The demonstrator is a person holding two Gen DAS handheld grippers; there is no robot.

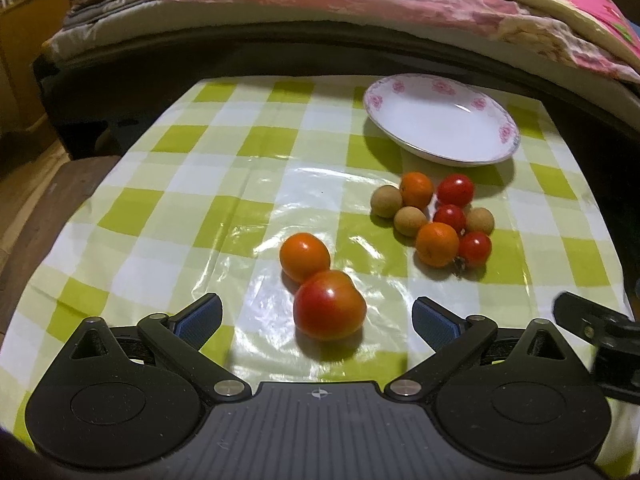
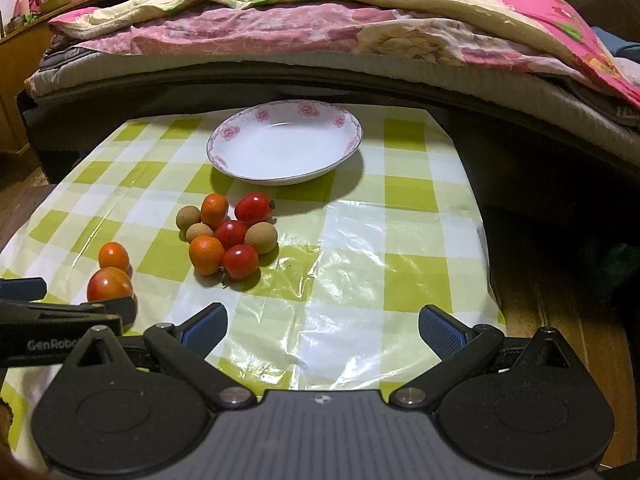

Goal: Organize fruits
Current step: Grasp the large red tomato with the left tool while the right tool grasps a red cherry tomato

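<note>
A large red tomato (image 1: 329, 305) lies between the tips of my open left gripper (image 1: 317, 316), touching an orange tomato (image 1: 304, 257) just behind it. Farther right is a cluster of small fruits (image 1: 436, 220): cherry tomatoes, small oranges and tan longans. A white plate with pink flowers (image 1: 440, 120) stands empty behind them. In the right wrist view my right gripper (image 2: 323, 330) is open and empty over bare cloth, with the cluster (image 2: 228, 236) ahead on the left, the plate (image 2: 285, 144) beyond, and the large tomato (image 2: 109, 285) at far left by the left gripper.
The table has a green and white checked plastic cloth (image 2: 360, 240). Its right edge (image 2: 486, 248) drops to a wooden floor. A bed with pink quilts (image 2: 320, 20) runs along the far side. The right gripper's body shows at the right edge of the left view (image 1: 600, 328).
</note>
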